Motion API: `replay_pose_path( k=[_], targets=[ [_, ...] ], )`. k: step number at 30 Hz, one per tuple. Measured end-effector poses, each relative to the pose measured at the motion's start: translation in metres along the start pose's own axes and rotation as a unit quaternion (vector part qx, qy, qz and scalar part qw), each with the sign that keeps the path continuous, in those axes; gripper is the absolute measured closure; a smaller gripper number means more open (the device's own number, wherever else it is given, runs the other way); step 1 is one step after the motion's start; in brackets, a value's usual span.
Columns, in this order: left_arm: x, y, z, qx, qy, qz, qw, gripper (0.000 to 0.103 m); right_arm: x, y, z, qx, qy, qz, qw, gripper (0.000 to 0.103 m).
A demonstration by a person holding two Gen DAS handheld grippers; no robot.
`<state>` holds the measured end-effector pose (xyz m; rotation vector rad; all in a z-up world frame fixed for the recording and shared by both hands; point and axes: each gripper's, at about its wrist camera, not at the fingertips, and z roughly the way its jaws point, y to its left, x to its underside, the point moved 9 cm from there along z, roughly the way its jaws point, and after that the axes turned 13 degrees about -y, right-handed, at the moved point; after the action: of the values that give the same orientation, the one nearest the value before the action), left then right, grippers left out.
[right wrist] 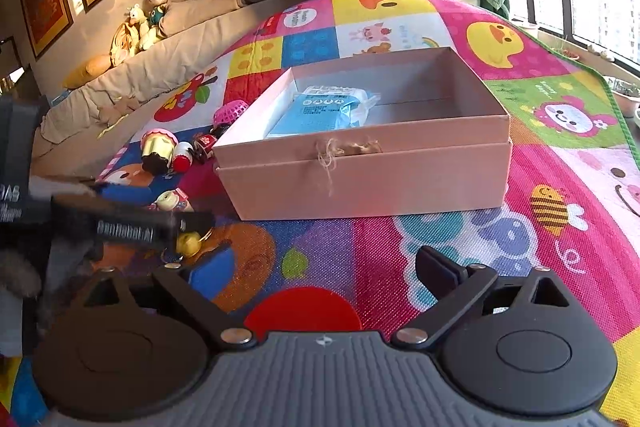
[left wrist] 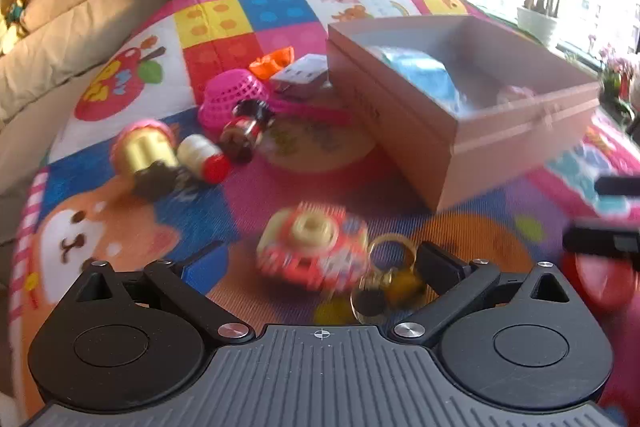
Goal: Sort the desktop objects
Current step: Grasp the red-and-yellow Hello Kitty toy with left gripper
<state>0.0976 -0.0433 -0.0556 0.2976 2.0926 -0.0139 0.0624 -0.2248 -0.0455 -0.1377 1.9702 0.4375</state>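
The left gripper (left wrist: pixel 316 263) hangs with its fingers spread wide around a blurred red-and-yellow toy camera (left wrist: pixel 314 247) lying on the colourful patchwork play mat (left wrist: pixel 248 187), a gold keyring (left wrist: pixel 384 279) just right of it. Beyond, the open pink cardboard box (right wrist: pixel 372 171) holds a blue packet (right wrist: pixel 324 111). The right gripper (right wrist: pixel 324 267) gapes wide over bare mat, near the box.

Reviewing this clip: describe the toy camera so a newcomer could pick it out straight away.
Start at the big pink box on the colourful play mat. Just in front of its near corner, between the open left gripper's fingers, lies the toy camera. Unlike the gold key ring beside it, it is red and chunky, with a cream round lens.
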Motion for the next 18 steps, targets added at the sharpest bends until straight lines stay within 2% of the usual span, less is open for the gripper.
replay_pose_path(
  k=[3, 5, 7, 10, 12, 14, 16, 18],
  targets=[
    [0.009, 0.023, -0.018, -0.027, -0.001, 0.018, 0.9995, 0.000, 0.001, 0.000, 0.000, 0.000, 0.001, -0.002, 1.000, 0.005],
    [0.012, 0.046, -0.027, -0.068, -0.002, 0.026, 0.9973, 0.000, 0.000, 0.000, -0.001, 0.000, 0.001, -0.003, 1.000, 0.005],
    [0.012, 0.073, -0.033, -0.118, -0.004, 0.031, 0.9925, 0.000, 0.001, 0.001, -0.001, 0.000, 0.002, -0.004, 1.000, 0.005],
    [0.010, 0.110, -0.033, -0.193, -0.005, 0.035, 0.9807, 0.000, 0.001, 0.001, -0.001, 0.001, 0.002, -0.005, 1.000, 0.005],
    [0.006, 0.124, -0.035, -0.216, -0.008, 0.015, 0.9763, 0.000, 0.001, 0.001, -0.001, 0.002, 0.002, -0.004, 1.000, 0.005],
    [-0.002, 0.118, -0.040, -0.178, -0.022, -0.032, 0.9833, 0.000, 0.001, 0.001, 0.000, 0.003, 0.002, -0.004, 1.000, 0.005],
    [-0.007, 0.097, -0.046, -0.108, -0.028, -0.079, 0.9906, 0.000, 0.001, 0.001, 0.000, 0.005, 0.002, -0.005, 1.000, 0.005],
    [-0.009, 0.073, -0.048, -0.050, -0.025, -0.114, 0.9919, 0.000, 0.001, 0.001, 0.001, 0.005, 0.004, -0.005, 1.000, 0.005]
  ],
)
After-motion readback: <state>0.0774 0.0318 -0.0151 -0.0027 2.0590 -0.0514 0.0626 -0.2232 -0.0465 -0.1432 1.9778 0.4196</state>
